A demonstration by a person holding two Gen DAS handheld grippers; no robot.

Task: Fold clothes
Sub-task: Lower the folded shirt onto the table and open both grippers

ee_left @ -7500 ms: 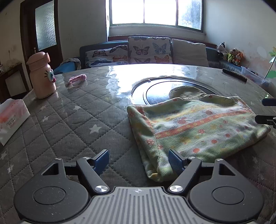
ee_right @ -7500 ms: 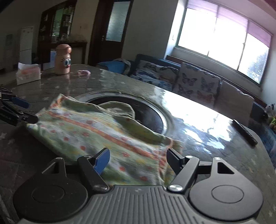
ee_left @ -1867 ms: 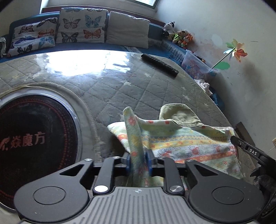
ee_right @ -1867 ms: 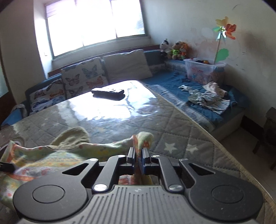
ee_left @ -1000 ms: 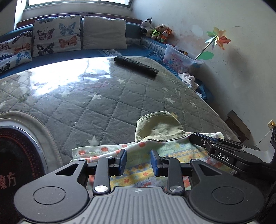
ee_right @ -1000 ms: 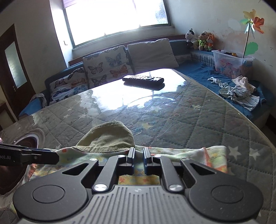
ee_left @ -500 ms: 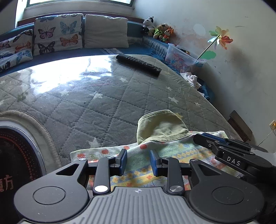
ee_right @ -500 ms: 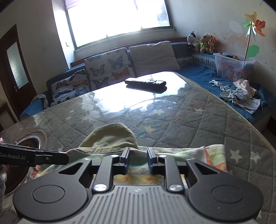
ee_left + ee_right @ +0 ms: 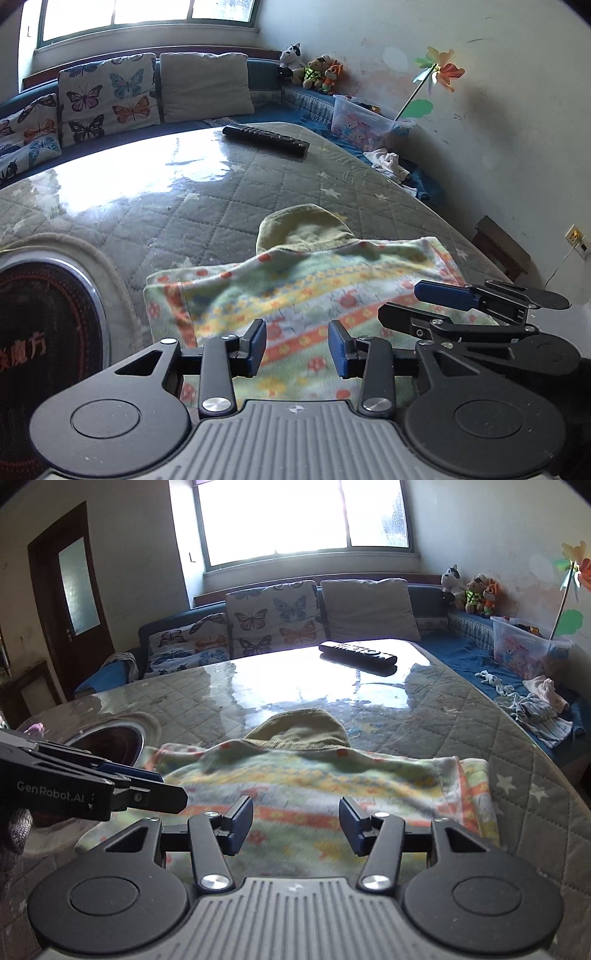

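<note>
Folded garment (image 9: 314, 291) lies on the table (image 9: 207, 206), near its front edge. Left gripper (image 9: 297, 349) and right gripper (image 9: 295, 825) sit side by side over the garment's near part, jaws parted. Remote control (image 9: 265, 139) lies at the table's far edge. Recessed disc (image 9: 44, 325) lies left of the garment. Cushions (image 9: 317, 613) line the sofa behind the table.

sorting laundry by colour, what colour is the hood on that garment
Plain olive green hood, ribbed-looking; clearest in the right wrist view.
</note>
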